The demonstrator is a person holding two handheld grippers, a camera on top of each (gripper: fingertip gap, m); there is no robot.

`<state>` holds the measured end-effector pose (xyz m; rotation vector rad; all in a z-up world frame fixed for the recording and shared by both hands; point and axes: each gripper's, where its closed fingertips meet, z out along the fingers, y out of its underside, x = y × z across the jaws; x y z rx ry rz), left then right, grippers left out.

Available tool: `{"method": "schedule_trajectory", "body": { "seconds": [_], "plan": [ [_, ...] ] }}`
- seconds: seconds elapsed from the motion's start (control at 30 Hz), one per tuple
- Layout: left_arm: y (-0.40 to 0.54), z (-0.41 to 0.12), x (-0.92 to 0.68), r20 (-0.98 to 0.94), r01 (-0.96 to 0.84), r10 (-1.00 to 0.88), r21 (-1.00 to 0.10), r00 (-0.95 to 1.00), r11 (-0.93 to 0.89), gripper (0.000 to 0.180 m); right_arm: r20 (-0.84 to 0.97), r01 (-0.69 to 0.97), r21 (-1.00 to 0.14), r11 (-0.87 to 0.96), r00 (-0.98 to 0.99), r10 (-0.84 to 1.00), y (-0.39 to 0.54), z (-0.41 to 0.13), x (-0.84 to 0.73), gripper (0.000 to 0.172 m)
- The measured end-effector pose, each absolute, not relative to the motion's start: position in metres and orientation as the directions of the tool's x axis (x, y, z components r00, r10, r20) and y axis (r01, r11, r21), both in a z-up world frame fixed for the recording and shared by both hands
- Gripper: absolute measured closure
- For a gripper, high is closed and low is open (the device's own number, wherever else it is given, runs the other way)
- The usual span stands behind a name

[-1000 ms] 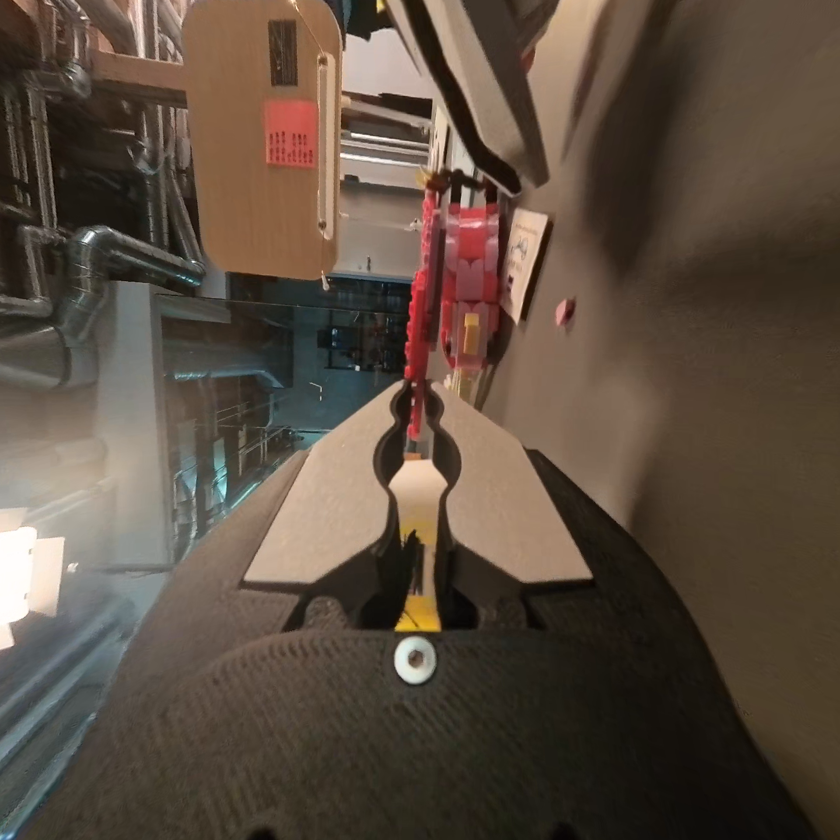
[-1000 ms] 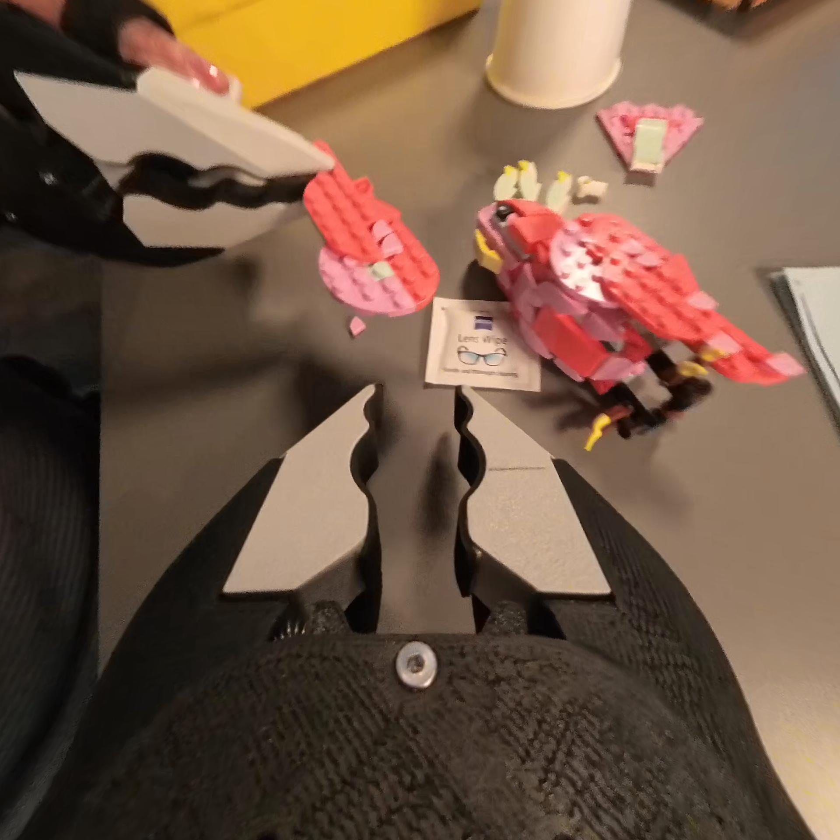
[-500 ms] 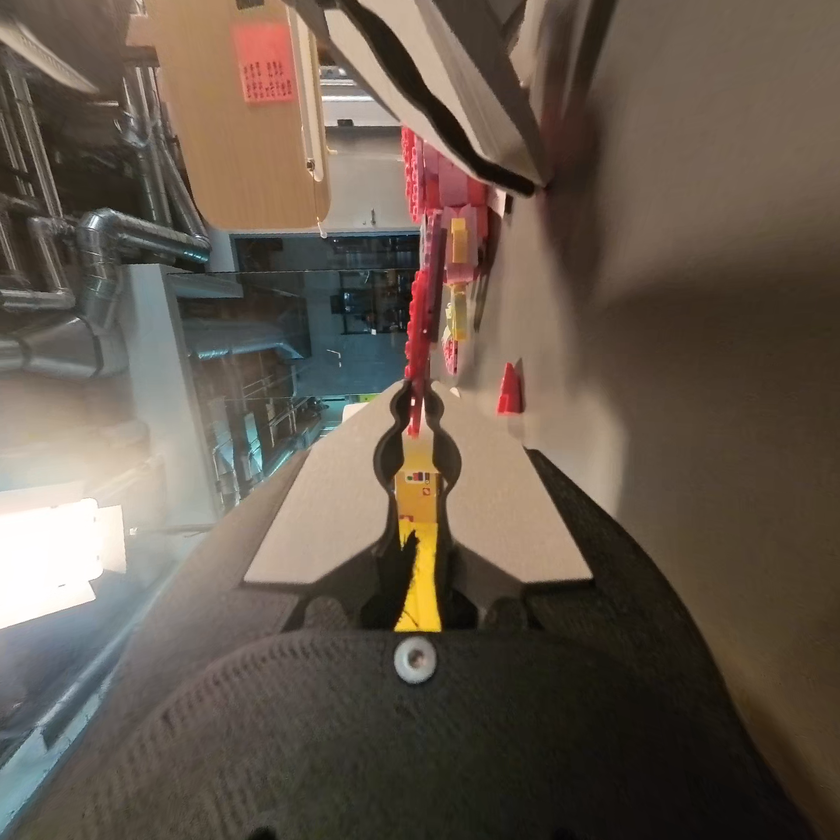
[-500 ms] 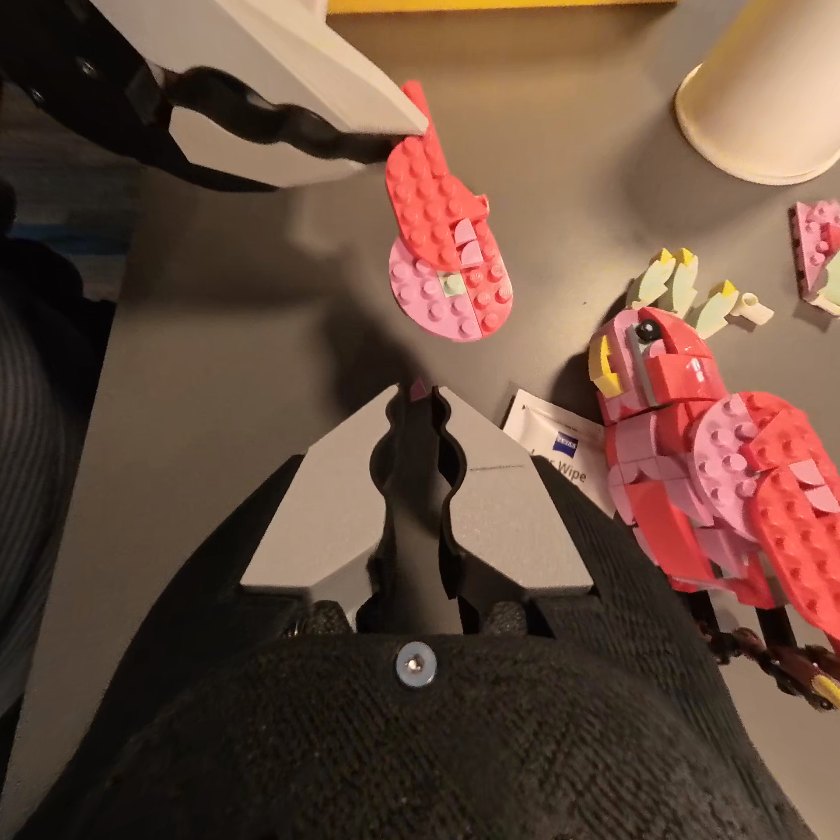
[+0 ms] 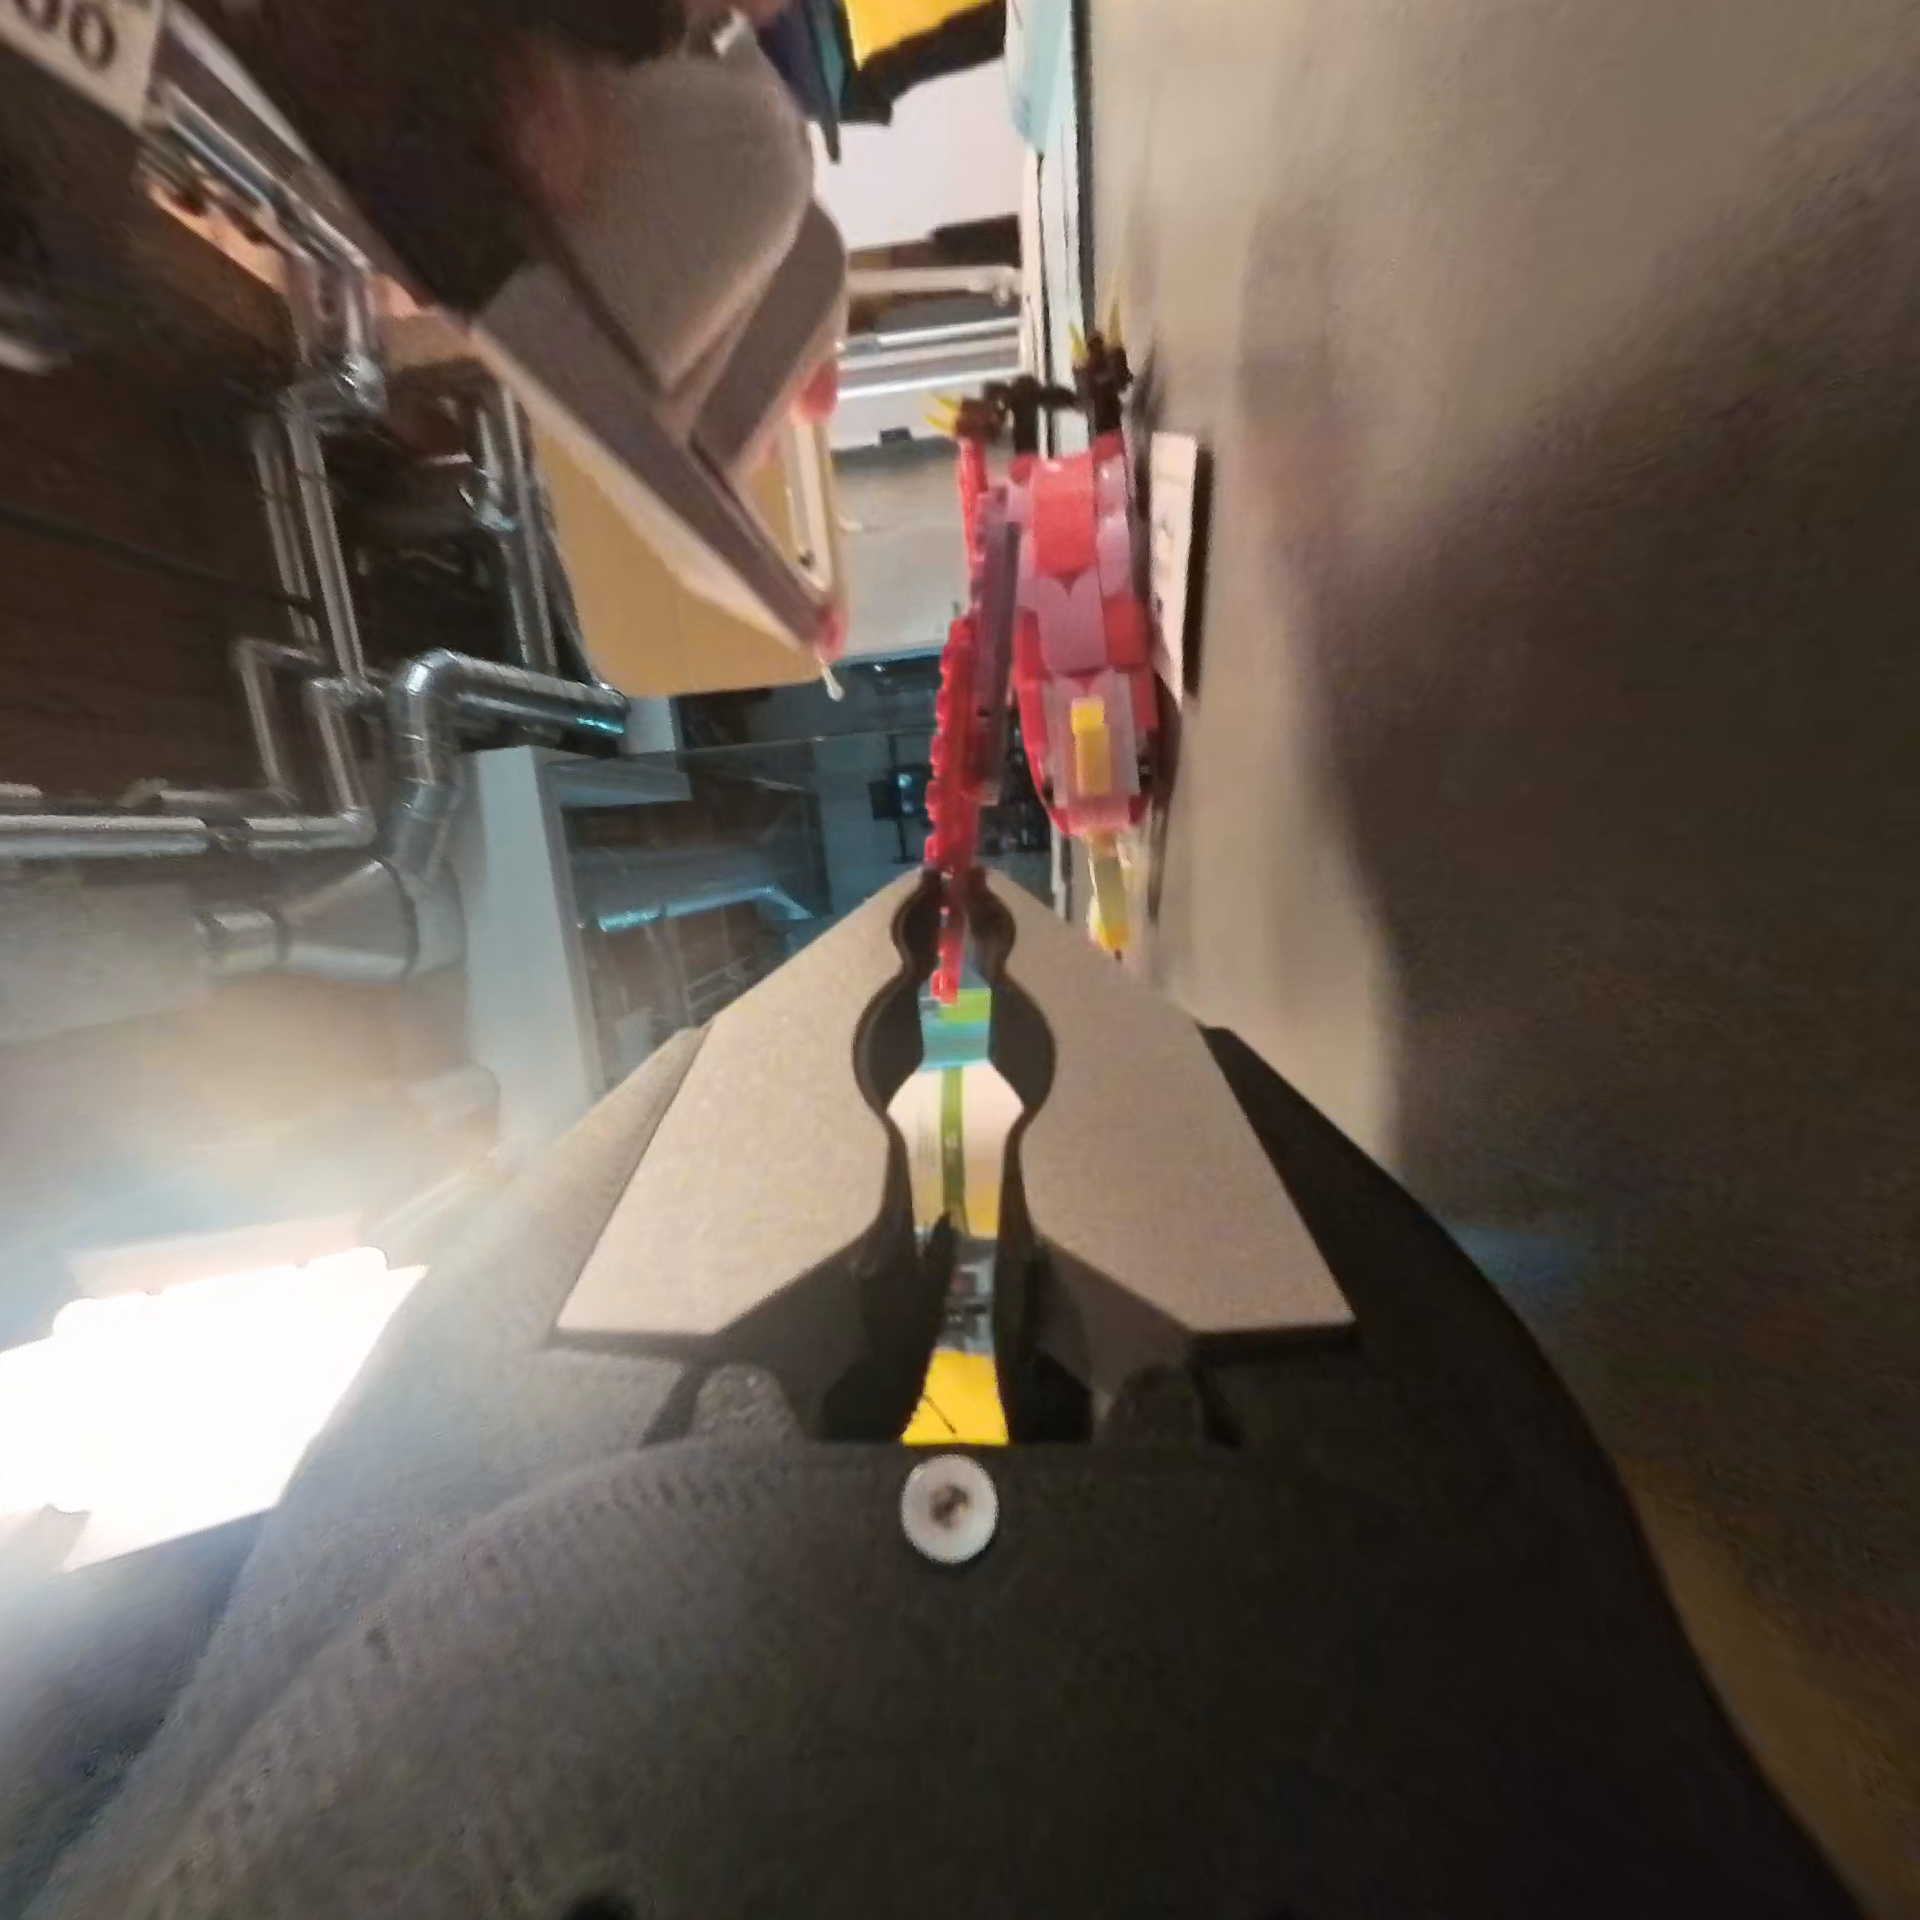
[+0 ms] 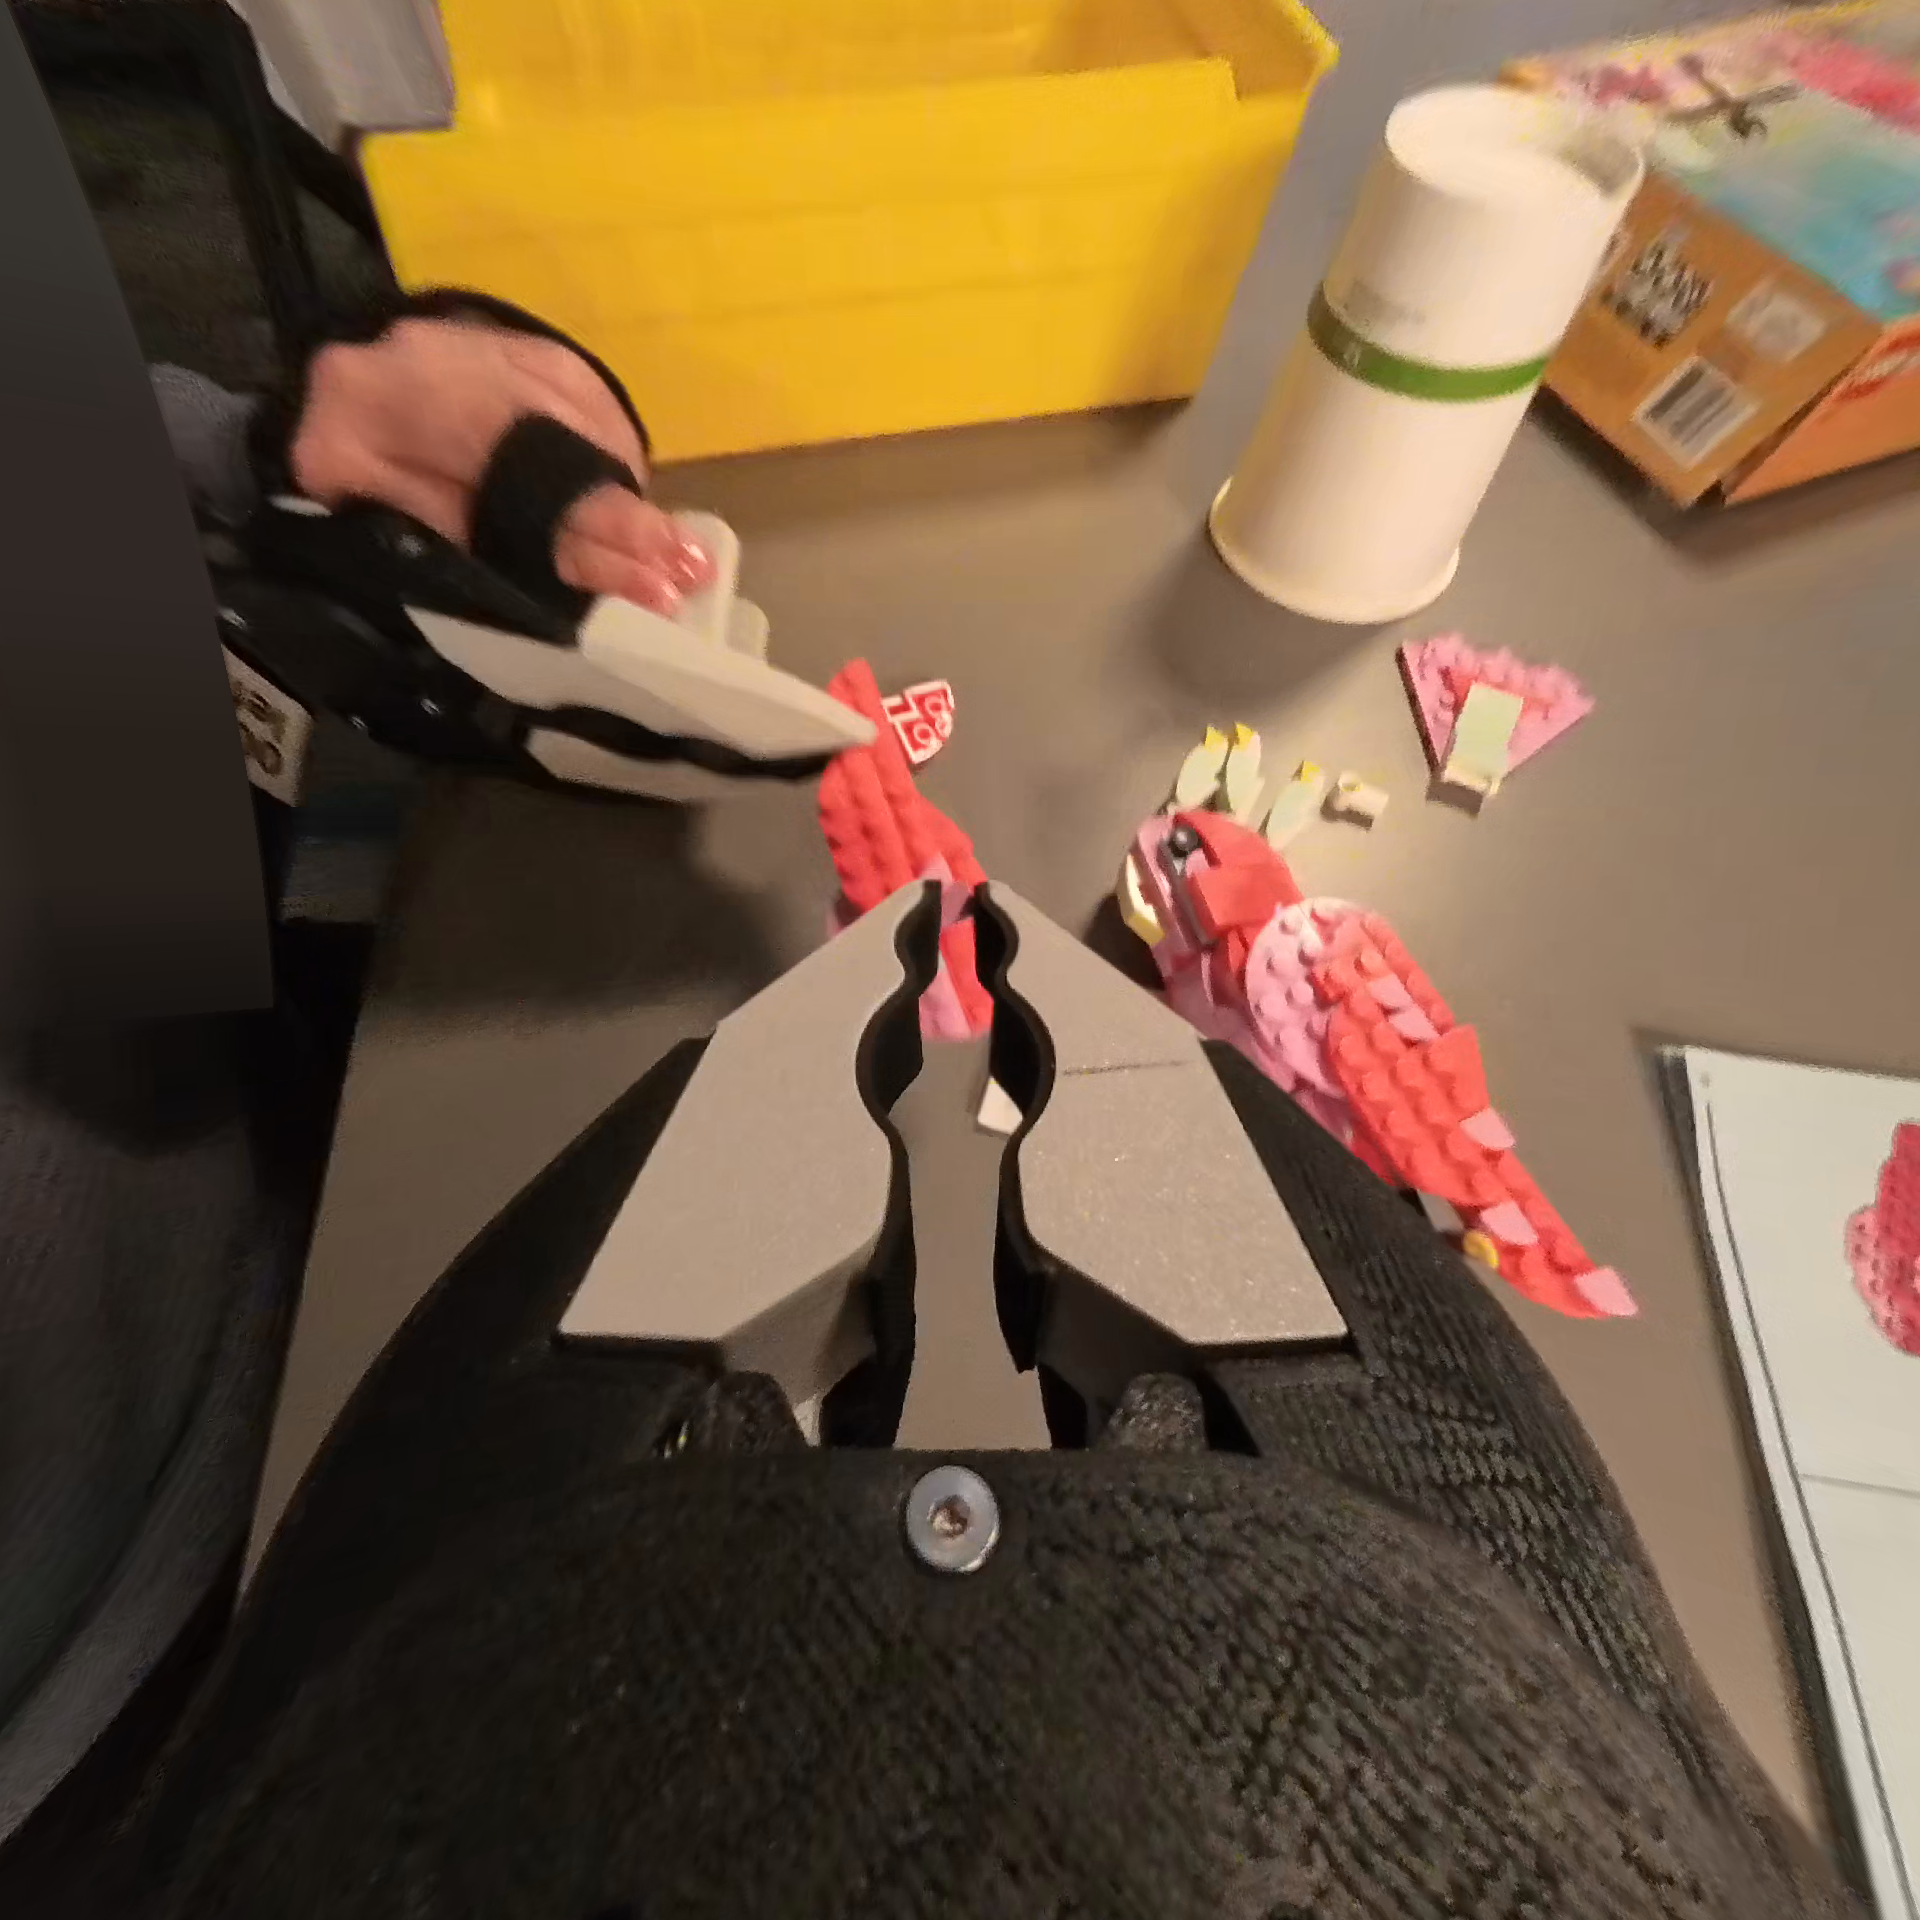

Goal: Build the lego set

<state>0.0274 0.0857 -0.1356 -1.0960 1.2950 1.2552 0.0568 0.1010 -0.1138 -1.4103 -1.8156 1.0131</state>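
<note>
My left gripper is shut on the narrow end of a red and pink brick-built wing. The right wrist view shows the same grip at the upper left, with the wing hanging just above the grey table. My right gripper is shut on a small pink piece pinched at its very tips, right over the wing's lower part. A red and pink brick bird lies on the table to the right; it also shows in the left wrist view.
A yellow bin stands at the back, with an upturned white paper cup and a cardboard box to its right. A pink fan-shaped piece and pale crest pieces lie behind the bird. A paper sheet lies at the right. The gap from one gripper's tips to the other's is roughly 5 cm.
My right gripper went from open above the table to shut on the small pink piece, then rose with it towards the wing. My left gripper kept hold of the wing.
</note>
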Motion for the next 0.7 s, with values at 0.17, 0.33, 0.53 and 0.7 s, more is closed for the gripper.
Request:
{"method": "schedule_trajectory", "body": {
  "seconds": [0.17,0.33,0.53,0.7],
  "plan": [
    [0.1,-0.122,0.053,-0.986,-0.986,0.101,0.139,-0.13,0.093,0.175,0.097,0.528,-0.817,0.233,-0.271,0.958,0.092,-0.117,0.054,0.168],
    [0.1,-0.118,0.064,-0.977,-0.978,0.145,0.174,-0.157,0.114,0.177,0.096,0.54,-0.811,0.224,-0.255,0.962,0.097,-0.113,0.061,0.168],
    [0.099,-0.119,0.07,-0.97,-0.971,0.164,0.202,-0.181,0.127,0.177,0.11,0.564,-0.785,0.256,-0.279,0.954,0.094,-0.115,0.065,0.168],
    [0.099,-0.117,0.071,-0.964,-0.969,0.18,0.217,-0.193,0.122,0.177,0.108,0.585,-0.767,0.262,-0.285,0.952,0.093,-0.115,0.066,0.168]
  ]
}}
